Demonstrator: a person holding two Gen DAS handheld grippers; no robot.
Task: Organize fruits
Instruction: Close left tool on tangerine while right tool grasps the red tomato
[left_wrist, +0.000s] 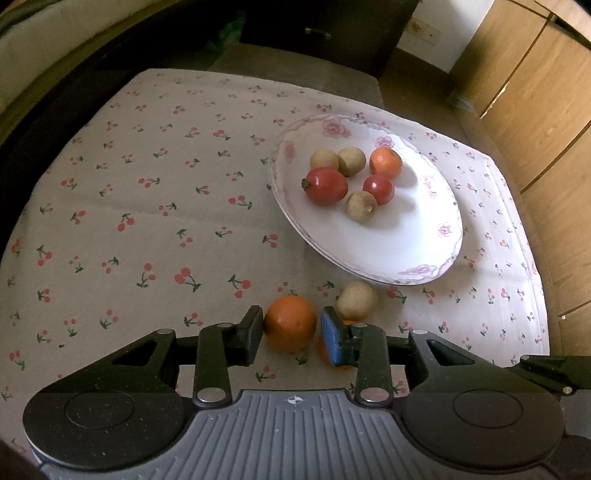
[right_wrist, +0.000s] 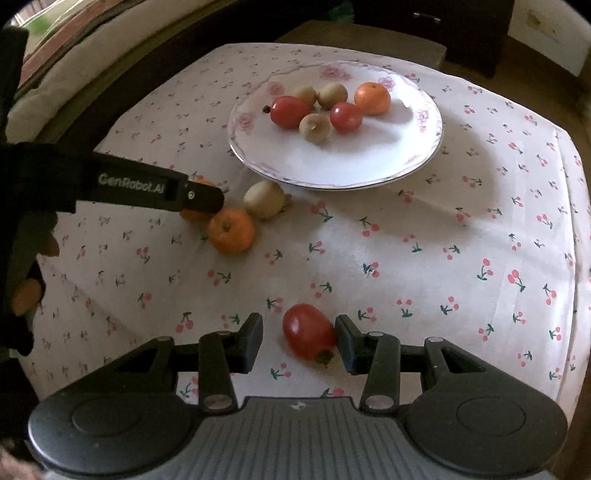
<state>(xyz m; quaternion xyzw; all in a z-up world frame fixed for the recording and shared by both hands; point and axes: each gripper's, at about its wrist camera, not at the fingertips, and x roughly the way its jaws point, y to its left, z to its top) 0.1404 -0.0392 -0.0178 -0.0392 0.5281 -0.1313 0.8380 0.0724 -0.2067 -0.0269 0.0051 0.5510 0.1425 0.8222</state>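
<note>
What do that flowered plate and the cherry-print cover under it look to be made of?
The plate looks like glazed ceramic or porcelain, perhaps melamine: smooth white surface with a bright sheen, printed pink flowers and a thin dark rim line. The cover looks like matte woven cloth: no shine, soft creases and folds at its edges.

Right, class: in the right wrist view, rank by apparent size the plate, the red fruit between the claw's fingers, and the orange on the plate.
1. Plate: plainly largest.
2. Red fruit and orange: they look close; the red fruit lies nearer the camera, so unranked.
</note>
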